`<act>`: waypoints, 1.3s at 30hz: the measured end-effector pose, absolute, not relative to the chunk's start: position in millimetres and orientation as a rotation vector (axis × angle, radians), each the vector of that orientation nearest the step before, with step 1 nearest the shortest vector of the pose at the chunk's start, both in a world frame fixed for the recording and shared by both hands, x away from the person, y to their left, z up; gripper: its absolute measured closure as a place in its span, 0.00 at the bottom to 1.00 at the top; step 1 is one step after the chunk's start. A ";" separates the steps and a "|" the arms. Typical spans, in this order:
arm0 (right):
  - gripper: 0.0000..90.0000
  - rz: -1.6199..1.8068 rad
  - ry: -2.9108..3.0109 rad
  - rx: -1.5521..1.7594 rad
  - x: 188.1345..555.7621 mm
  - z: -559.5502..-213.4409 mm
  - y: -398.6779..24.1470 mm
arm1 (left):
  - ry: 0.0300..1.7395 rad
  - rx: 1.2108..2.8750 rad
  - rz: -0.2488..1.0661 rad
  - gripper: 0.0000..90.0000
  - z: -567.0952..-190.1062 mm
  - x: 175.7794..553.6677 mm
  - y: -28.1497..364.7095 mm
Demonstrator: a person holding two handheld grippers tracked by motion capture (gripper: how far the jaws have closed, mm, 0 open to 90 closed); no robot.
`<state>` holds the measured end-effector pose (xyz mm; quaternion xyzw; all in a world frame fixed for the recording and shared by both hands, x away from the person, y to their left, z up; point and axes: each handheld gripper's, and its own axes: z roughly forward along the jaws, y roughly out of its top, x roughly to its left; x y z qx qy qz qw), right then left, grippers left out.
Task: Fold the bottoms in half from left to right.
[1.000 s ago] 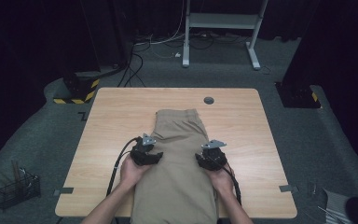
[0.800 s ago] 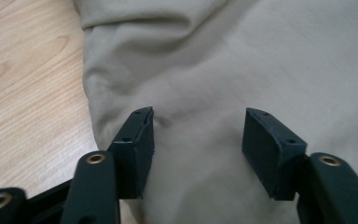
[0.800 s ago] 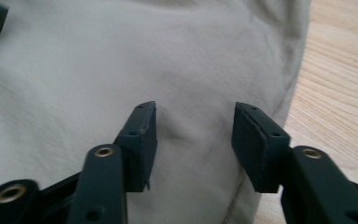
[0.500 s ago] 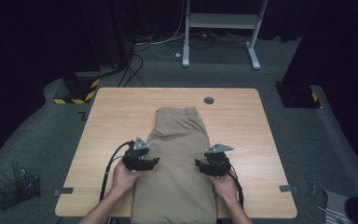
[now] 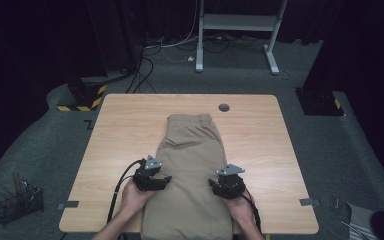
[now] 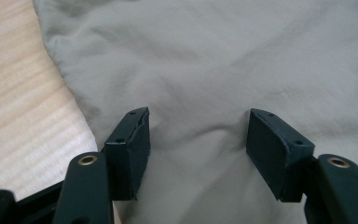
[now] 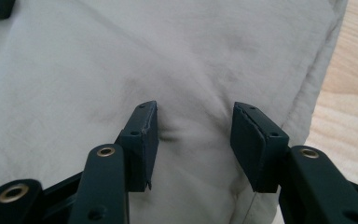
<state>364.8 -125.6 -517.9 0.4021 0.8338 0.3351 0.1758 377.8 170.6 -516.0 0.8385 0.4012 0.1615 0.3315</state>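
khaki trousers (image 5: 192, 170) lie flat and lengthwise down the middle of the wooden table (image 5: 125, 135), waistband end toward 12 o'clock, the near end hanging over the table edge at 6 o'clock. left gripper (image 5: 164, 180) sits on the cloth's 9 o'clock edge, right gripper (image 5: 214, 184) on its 3 o'clock edge, both in the lower half of the garment and level with each other. left gripper view: jaws spread apart, just been opening, pads (image 6: 135, 149) resting on or just above smooth fabric, nothing pinched between them; bare table at 9 o'clock. right gripper view: jaws also parted, just been opening, a small soft ridge of cloth (image 7: 191, 130) between the pads, not squeezed; the folded cloth edge and table at 3 o'clock. small dark round grommet (image 5: 224, 107) on the table at 1 o'clock of the trousers, apart from them.
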 end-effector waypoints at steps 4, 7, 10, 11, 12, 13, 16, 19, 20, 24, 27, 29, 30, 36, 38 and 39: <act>0.57 0.953 2.346 1.148 373.5 -518.7 -126.3 | 1.064 2.169 0.432 0.44 -517.4 389.5 169.5; 0.57 0.935 2.341 1.166 380.7 -517.6 -125.2 | 1.069 2.154 0.443 0.44 -518.5 396.1 168.8; 0.57 0.927 2.333 1.185 389.2 -517.2 -124.2 | 1.085 2.165 0.445 0.44 -517.0 405.3 166.9; 0.57 0.926 2.329 1.190 392.2 -517.2 -124.0 | 1.093 2.155 0.441 0.44 -517.4 407.9 166.5; 0.57 0.924 2.326 1.195 395.2 -517.1 -123.6 | 1.091 2.157 0.448 0.44 -517.6 410.8 166.7; 0.57 0.921 2.324 1.199 398.0 -517.0 -123.2 | 1.097 2.153 0.446 0.44 -517.5 413.5 166.4; 0.57 0.918 2.318 1.214 405.4 -516.8 -122.5 | 1.106 2.156 0.446 0.44 -516.9 420.7 165.6; 0.57 0.909 2.317 1.221 410.9 -516.3 -121.5 | 1.114 2.143 0.450 0.44 -517.8 423.8 165.9; 0.57 0.909 2.317 1.228 411.8 -516.2 -121.2 | 1.114 2.146 0.454 0.44 -517.5 425.6 165.7; 0.57 0.903 2.315 1.230 417.4 -515.9 -120.8 | 1.132 2.155 0.448 0.44 -515.8 431.5 164.8; 0.55 0.883 2.316 1.260 414.3 -512.7 -118.2 | 1.188 2.150 0.367 0.43 -510.5 429.6 165.6; 0.55 0.930 2.319 1.256 405.8 -509.4 -119.5 | 1.177 2.144 0.353 0.42 -507.5 419.1 164.6; 0.56 0.956 2.310 1.260 400.7 -507.7 -121.1 | 1.166 2.143 0.352 0.42 -505.5 412.6 164.3; 0.56 1.003 2.317 1.242 380.4 -503.8 -131.9 | 1.119 2.115 0.359 0.41 -493.4 377.6 167.1; 0.55 1.009 2.325 1.244 376.2 -504.9 -134.9 | 1.117 2.123 0.358 0.40 -493.6 370.0 167.6; 0.55 1.014 2.329 1.246 374.2 -505.6 -136.0 | 1.117 2.132 0.363 0.40 -494.3 367.9 167.9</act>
